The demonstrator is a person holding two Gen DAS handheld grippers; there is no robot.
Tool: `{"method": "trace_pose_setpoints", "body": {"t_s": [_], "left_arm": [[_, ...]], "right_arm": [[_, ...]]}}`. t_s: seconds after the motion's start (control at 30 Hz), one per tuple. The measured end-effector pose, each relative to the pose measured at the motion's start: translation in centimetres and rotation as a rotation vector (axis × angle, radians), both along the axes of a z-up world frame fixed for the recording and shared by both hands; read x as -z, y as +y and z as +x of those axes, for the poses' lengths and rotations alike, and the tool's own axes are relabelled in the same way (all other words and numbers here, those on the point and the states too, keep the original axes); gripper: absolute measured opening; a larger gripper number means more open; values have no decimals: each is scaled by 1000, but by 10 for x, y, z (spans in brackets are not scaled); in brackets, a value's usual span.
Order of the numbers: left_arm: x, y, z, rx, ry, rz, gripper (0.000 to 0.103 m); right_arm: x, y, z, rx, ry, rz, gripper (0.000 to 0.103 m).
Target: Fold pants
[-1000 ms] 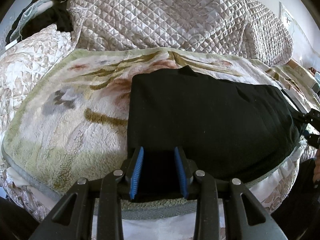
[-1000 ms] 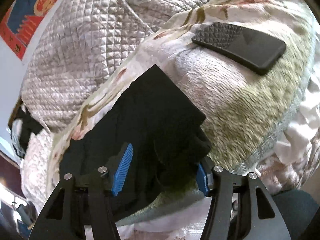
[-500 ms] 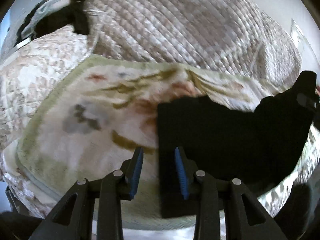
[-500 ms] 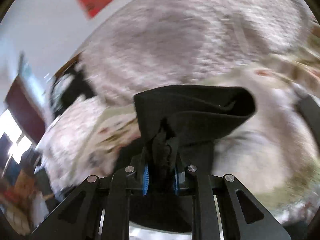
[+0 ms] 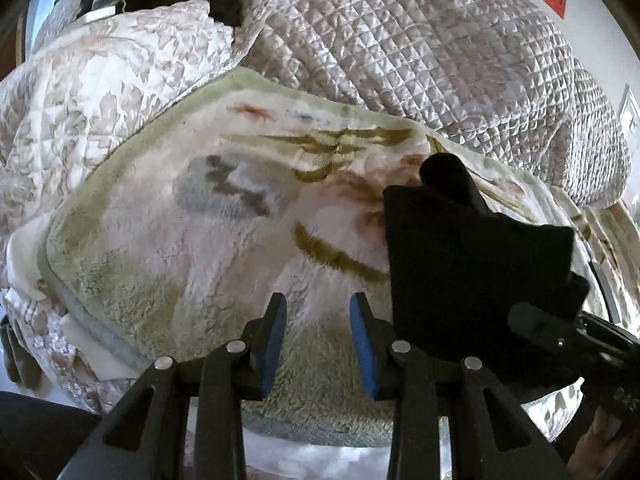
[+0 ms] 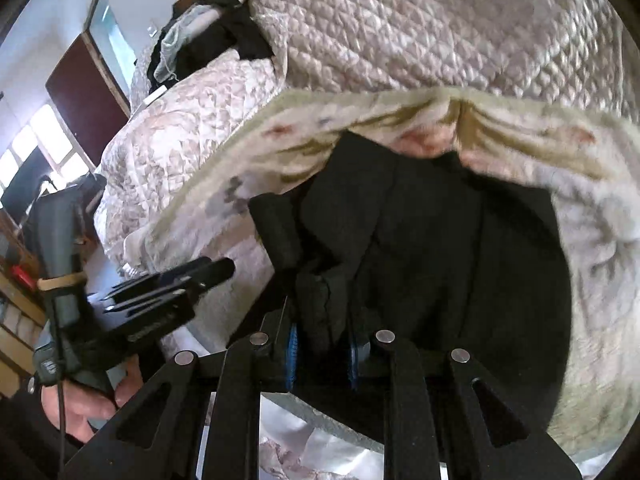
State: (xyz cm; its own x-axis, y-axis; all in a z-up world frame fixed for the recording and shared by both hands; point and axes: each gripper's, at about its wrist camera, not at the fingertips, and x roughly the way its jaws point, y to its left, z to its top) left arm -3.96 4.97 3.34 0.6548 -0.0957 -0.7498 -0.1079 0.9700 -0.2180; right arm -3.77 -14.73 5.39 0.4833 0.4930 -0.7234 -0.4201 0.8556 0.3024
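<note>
Since a second ago the black pants [image 5: 472, 280] have been drawn from a long spread shape into a shorter folded stack, one end carried over by the right gripper [image 6: 322, 350], and the left gripper [image 5: 318, 340] has slid off the cloth to the left. The left gripper's jaws now stand partly apart with nothing between them, hovering over the fleece blanket [image 5: 192, 280] just beside the pants' left edge. The right gripper's jaws are nearly closed, pinching a bunched fold of the pants. The pants lie on the blanket on the bed, in front of the quilted cover [image 5: 420, 52]. A hand [image 6: 86, 404] grips the left gripper's handle.
</note>
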Motion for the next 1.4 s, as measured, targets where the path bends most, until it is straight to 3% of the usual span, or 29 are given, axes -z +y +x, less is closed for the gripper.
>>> {"method": "trace_pose_setpoints", "body": {"t_s": [0.1,0.13,0.27,0.43,0.5,0.53,0.57,0.63,0.7,0.8,0.87,0.97,1.0,1.03,1.07,1.27,1.4], "left_arm": [[0,-1,-1,5,-9,-9,35],[0,0,-3,5,-11,-8,35],[-1,5,-5,-13,-19,-17,35],[-4,2,-5,-1,-35,-16,35],[-6,1,-5,4,-45,-18,35],[-8,0,-5,7,-50,-20,35],[-9,0,-5,12,-57,-24,35],[-13,-4,-6,32,-73,-29,35],[-19,-10,-7,62,-91,-27,35],[-28,-19,-6,104,-109,-18,35],[-34,-25,-3,126,-117,-24,35],[-41,-34,9,155,-116,-27,35],[-43,-40,15,167,-112,-17,35],[-45,-46,22,186,-113,-8,35],[-47,-51,26,204,-119,-7,35],[-58,-85,66,278,-155,55,35],[-35,-90,93,284,-83,31,35]], "right_arm": [[11,11,4,-26,22,-42,24],[17,10,5,-31,50,-36,31],[5,5,-3,-39,26,62,44],[-20,-14,-20,-39,-61,173,44],[-17,-26,-21,40,-70,144,43],[-14,-32,-20,74,-62,134,37],[-8,-38,-18,111,-49,117,31],[12,-43,-12,158,12,65,30],[24,-39,-12,97,63,73,30],[11,-34,-17,1,54,162,30],[6,-38,-18,19,21,152,30],[4,-58,-11,124,7,143,30],[11,-64,-5,168,41,90,30],[19,-67,2,173,91,64,30],[20,-72,4,164,100,98,30],[6,-90,30,228,70,73,30],[9,-97,60,242,66,54,30]]}}
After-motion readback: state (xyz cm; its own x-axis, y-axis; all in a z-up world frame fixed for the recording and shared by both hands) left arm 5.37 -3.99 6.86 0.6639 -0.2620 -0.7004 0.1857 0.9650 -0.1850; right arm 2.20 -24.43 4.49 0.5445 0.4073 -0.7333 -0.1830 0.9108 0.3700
